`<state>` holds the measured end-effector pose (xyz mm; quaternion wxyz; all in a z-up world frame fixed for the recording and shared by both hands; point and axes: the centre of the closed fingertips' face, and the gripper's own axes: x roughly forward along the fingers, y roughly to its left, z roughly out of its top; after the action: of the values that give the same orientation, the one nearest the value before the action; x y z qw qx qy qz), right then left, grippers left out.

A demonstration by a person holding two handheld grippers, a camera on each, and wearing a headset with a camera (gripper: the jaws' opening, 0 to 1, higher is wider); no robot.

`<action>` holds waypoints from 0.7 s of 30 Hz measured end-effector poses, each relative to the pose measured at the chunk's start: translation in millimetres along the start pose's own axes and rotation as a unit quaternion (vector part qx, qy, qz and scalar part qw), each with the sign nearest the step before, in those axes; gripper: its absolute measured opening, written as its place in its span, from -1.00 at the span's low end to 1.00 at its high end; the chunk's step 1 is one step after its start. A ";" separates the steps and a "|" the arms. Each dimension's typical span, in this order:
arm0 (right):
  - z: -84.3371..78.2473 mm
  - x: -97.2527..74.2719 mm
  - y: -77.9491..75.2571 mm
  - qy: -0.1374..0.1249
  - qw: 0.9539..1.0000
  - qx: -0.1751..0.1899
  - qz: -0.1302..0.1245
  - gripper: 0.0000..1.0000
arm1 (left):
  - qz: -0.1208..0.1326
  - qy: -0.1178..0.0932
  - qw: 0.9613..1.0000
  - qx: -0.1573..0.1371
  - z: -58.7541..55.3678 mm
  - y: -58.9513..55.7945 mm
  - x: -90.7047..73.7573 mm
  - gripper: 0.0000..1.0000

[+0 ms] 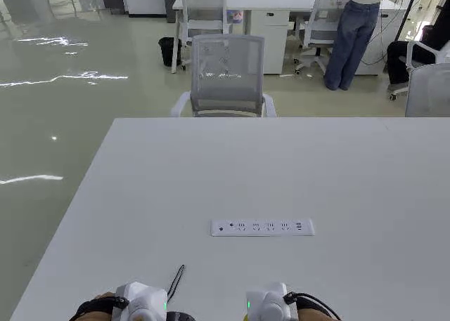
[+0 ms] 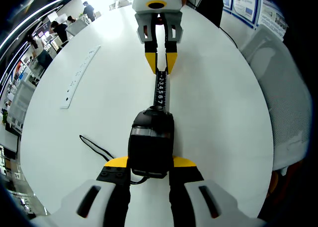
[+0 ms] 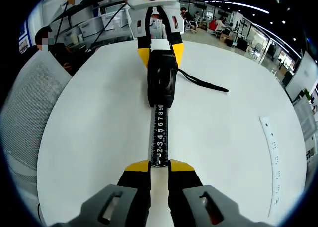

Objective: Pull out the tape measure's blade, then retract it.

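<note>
1. Between the jaws of the left gripper [image 2: 151,163] sits the tape measure's black case [image 2: 151,137], clamped by its two flat sides. It looks compact, rigid and fairly dense, so a squeeze across the body seems the sound hold.
2. Just beside those jaws, the thin strap [image 2: 94,145] of the case lies limp on the white table [image 2: 223,113].
3. Ahead of the case, the blade [image 3: 159,132] runs straight out a short way, numbers up, to the right gripper [image 3: 159,167], whose jaws are narrowed onto its end. I judge the blade to be thin, springy, slick and sharp-edged. It is best pinched near the tip and let back slowly.
4. Well beyond both grippers lies a power strip [image 1: 261,227].
</note>
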<state>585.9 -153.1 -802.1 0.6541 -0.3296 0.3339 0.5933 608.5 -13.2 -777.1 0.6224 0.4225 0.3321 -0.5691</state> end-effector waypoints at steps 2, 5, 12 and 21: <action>-1.3 -0.6 -0.3 0.000 1.000 0.000 0.000 -0.79 | 0.000 0.000 1.000 0.000 -0.3 0.1 0.4 -0.50; -3.2 -1.3 -0.4 0.000 1.000 0.002 0.000 -0.79 | 0.000 0.000 1.000 0.000 -0.5 -0.1 0.5 -0.50; -7.8 -3.6 1.0 0.003 1.000 0.003 -0.001 -0.79 | 0.000 0.001 1.000 0.001 0.2 -0.6 0.6 -0.50; -12.4 -6.2 1.1 0.004 1.000 0.004 -0.003 -0.79 | -0.001 0.002 1.000 0.001 0.2 -0.6 0.6 -0.50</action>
<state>583.7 -166.7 -803.9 0.6557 -0.3306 0.3378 0.5888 607.9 -13.7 -777.7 0.6211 0.4239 0.3327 -0.5692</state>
